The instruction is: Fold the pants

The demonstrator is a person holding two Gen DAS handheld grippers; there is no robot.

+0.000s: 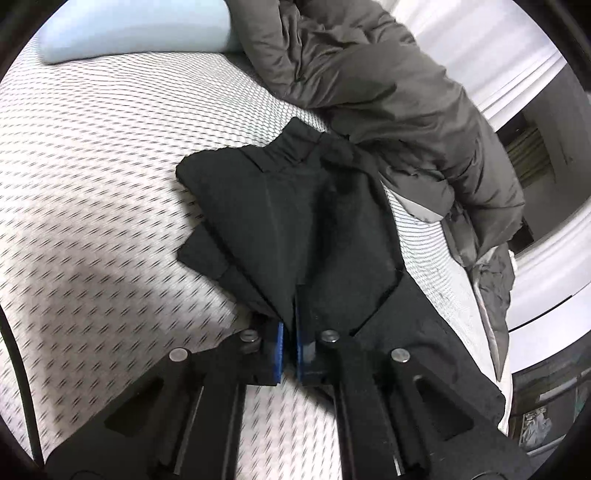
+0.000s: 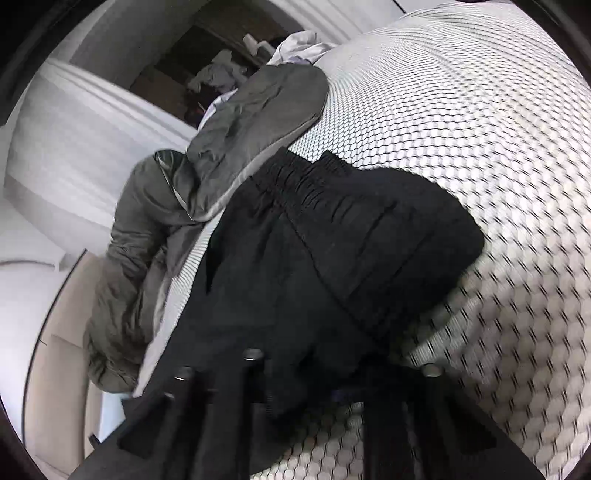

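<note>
The black pants point(image 1: 295, 206) lie bunched on a white patterned mattress point(image 1: 110, 166). In the left wrist view my left gripper point(image 1: 290, 314) is shut on a fold of the pants, its blue pads point(image 1: 279, 347) pinching the cloth and lifting it. In the right wrist view the pants point(image 2: 332, 240) show their gathered elastic waistband point(image 2: 325, 192) toward the far side. My right gripper point(image 2: 325, 376) is under the black cloth, which drapes over and hides its fingertips; its jaws look closed on the fabric.
A grey padded quilt point(image 1: 388, 92) lies along the mattress edge next to the pants, also in the right wrist view point(image 2: 229, 147). A pale blue pillow point(image 1: 129, 29) sits at the far end. White furniture point(image 2: 74, 147) stands beside the bed.
</note>
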